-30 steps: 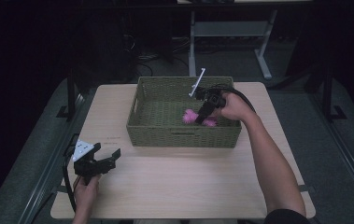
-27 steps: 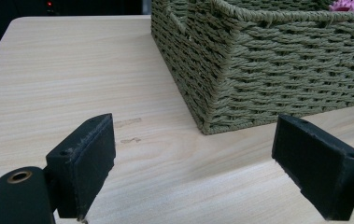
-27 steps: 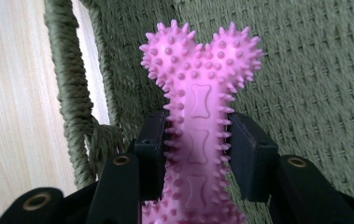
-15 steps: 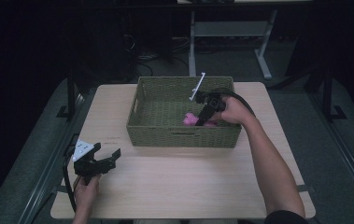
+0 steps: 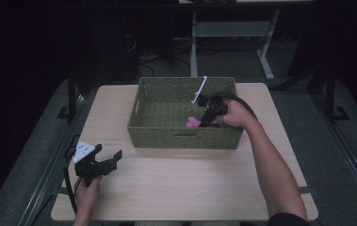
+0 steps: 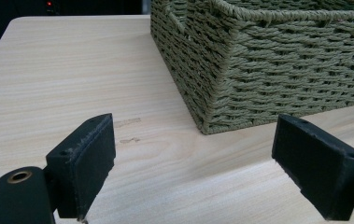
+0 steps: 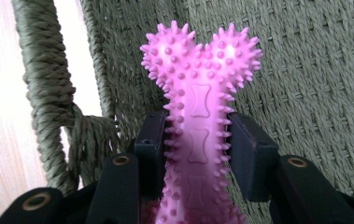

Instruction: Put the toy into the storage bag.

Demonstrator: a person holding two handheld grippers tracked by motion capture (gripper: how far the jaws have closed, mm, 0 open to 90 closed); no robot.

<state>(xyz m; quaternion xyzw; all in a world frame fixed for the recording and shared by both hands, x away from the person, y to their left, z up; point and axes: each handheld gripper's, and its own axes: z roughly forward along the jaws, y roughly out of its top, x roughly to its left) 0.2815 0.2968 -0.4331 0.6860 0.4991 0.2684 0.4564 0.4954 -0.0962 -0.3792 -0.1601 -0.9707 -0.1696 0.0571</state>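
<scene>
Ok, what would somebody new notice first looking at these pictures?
The pink spiky bone toy, clamped between the right tongs inside the green woven basket at the table's far middle. Next, the left tongs, open and empty, at the wooden table's near left corner.

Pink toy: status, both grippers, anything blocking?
Right gripper shut on pink spiky bone toy, inside woven basket. Left gripper open, resting on table. Nothing blocking.

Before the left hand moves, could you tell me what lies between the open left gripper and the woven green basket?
Bare wooden table, seen in the left gripper view, separates left gripper from basket.
</scene>
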